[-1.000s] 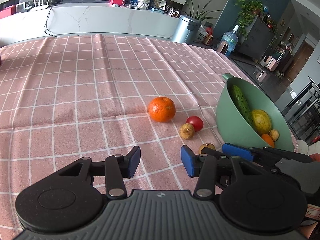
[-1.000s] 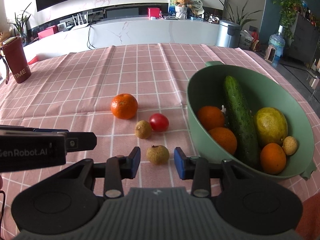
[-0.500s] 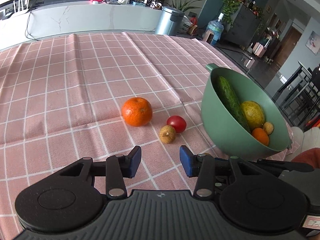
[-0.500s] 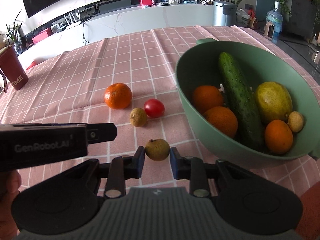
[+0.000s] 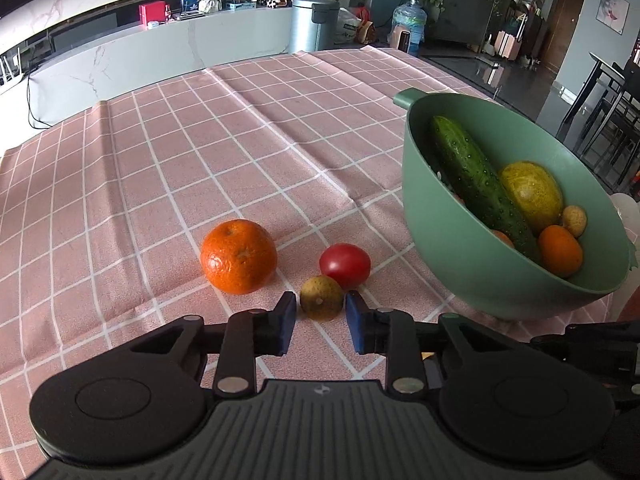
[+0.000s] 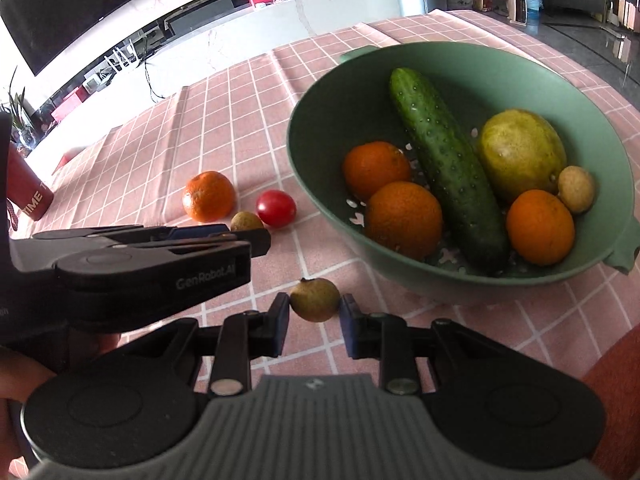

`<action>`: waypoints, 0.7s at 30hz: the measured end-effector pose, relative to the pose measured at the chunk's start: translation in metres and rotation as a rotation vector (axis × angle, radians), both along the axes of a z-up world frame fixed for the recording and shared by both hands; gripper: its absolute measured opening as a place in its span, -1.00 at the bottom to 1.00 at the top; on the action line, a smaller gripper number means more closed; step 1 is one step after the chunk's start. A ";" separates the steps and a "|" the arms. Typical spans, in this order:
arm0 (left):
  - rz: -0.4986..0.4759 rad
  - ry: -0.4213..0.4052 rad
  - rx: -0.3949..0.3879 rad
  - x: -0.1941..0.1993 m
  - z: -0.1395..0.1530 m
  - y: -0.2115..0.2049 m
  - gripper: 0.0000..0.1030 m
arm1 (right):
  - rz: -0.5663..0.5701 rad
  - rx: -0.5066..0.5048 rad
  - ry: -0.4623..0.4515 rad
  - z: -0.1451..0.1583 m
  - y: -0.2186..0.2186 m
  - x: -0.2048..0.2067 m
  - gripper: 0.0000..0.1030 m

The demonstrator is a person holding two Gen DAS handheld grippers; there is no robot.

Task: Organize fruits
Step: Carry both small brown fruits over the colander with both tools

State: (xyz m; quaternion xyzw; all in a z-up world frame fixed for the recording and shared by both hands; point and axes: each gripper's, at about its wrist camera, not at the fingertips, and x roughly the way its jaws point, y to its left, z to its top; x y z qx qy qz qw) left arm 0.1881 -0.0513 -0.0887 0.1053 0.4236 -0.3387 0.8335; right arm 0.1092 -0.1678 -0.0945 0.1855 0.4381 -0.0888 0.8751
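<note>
Two small brown-yellow fruits lie on the pink checked cloth. My left gripper (image 5: 320, 316) is closing its jaws on one small fruit (image 5: 322, 298), and the blue pads touch its sides. That fruit sits just in front of a red tomato (image 5: 345, 266) and right of a mandarin (image 5: 239, 256). My right gripper (image 6: 314, 316) is shut on the other small fruit (image 6: 315, 300), close to the green bowl (image 6: 320, 132). The bowl holds a cucumber (image 6: 444, 164), a yellow-green fruit (image 6: 520, 152), three mandarins and a small brown fruit. The left gripper's fingers (image 6: 240, 240) cross the right wrist view.
The green bowl (image 5: 460, 272) stands near the table's right edge, with the floor and chairs beyond. A red cup (image 6: 28, 196) stands at the far left. A person's hand (image 6: 16, 392) holds the left gripper. Bare cloth stretches behind the fruits.
The left gripper has moved forward to the small fruit by the tomato, and its jaws have narrowed around it. The right gripper's jaws have shut on the nearer small fruit. Both views have rolled.
</note>
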 end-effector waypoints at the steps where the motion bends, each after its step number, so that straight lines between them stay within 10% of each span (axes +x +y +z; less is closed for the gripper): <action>1: -0.001 -0.004 0.000 -0.001 0.000 0.000 -0.47 | 0.001 0.001 -0.002 0.000 -0.001 0.002 -0.55; 21: 0.094 0.048 -0.099 -0.041 0.068 0.013 -0.51 | 0.199 0.052 -0.122 0.051 -0.016 -0.042 -0.56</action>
